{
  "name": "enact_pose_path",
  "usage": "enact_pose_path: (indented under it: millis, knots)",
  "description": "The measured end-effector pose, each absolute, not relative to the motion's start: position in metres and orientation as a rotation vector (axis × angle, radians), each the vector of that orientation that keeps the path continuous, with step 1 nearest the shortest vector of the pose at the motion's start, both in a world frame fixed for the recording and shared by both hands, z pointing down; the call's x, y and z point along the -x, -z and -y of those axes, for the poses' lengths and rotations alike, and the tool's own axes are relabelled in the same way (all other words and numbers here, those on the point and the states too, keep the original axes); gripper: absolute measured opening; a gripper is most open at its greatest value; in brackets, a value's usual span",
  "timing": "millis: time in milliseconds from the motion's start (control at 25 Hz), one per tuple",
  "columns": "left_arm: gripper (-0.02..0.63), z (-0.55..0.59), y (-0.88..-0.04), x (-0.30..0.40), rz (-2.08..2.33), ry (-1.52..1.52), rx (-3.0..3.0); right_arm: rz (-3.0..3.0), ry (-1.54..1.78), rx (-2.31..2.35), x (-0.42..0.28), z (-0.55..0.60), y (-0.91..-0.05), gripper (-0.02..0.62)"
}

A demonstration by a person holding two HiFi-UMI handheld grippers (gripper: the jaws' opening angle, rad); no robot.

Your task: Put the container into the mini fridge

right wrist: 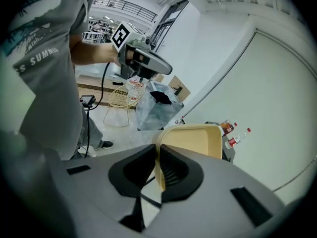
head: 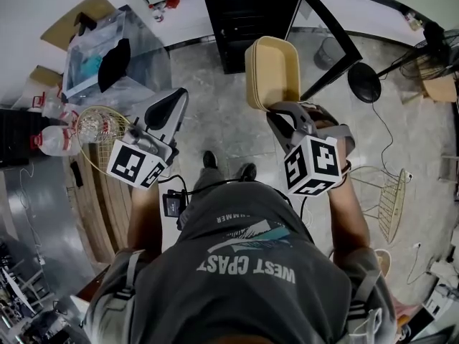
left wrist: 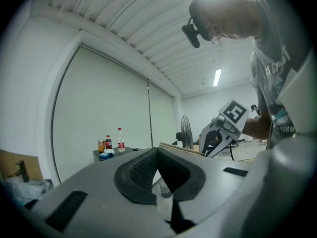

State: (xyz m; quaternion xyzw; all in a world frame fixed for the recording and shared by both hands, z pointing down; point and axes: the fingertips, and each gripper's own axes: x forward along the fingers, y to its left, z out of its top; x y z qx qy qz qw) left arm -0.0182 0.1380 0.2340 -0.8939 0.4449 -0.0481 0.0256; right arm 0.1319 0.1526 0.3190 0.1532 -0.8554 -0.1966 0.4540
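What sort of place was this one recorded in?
Likely a workroom or office, not a home kitchen: a tiled floor, a pedestal fan, and drink bottles on a small black table before a wide roller blind.

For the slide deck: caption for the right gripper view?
Right gripper clamps the tan container by its rim.

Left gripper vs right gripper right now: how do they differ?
Load: the right gripper clamps the rim of the tan container; the left gripper holds nothing.
Jaws: the left gripper's pads meet directly; the right gripper's are kept slightly apart by the rim between them.
Shared: both are shut, with the same grey bodies and black pads.
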Motion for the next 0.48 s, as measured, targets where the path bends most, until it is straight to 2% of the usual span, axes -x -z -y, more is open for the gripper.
enact_pose_path:
  millis: [480]
  knots:
    - [0.015,-0.071,-0.241,0.011,-1.228,0.107,2.842,2.068,0.423,-0.469,-0.131,-0.110,-0.324,0.051]
